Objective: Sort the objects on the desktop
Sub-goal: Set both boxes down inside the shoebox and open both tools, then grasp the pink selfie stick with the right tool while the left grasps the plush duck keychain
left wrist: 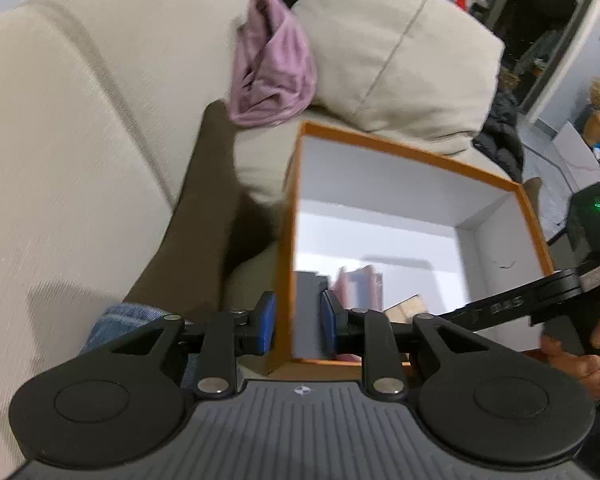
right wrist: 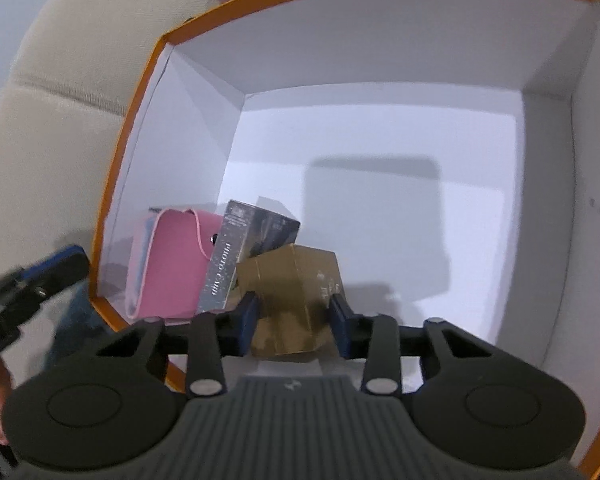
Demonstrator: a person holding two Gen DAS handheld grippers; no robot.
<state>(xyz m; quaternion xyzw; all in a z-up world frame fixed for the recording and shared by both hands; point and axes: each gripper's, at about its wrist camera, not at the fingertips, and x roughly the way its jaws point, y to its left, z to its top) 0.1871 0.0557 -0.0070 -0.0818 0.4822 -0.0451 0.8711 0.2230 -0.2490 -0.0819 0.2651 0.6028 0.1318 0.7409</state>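
An orange-rimmed white box [left wrist: 412,152] sits on a beige sofa; it also fills the right wrist view [right wrist: 148,80]. My left gripper [left wrist: 298,322] is shut on the box's left wall, one blue pad on each side. My right gripper [right wrist: 294,320] is inside the box, its pads against both sides of a small gold carton [right wrist: 296,296]. Beside the carton lie a dark silver box [right wrist: 244,248] and a pink pouch [right wrist: 172,256]. The pouch [left wrist: 360,284] and carton [left wrist: 408,306] show in the left wrist view too.
A purple cloth [left wrist: 272,64] lies on the sofa [left wrist: 80,120] by a beige cushion [left wrist: 400,48]. A leg in a dark stocking [left wrist: 204,220] rests left of the box. A black device with a green light [left wrist: 596,216] stands at the right.
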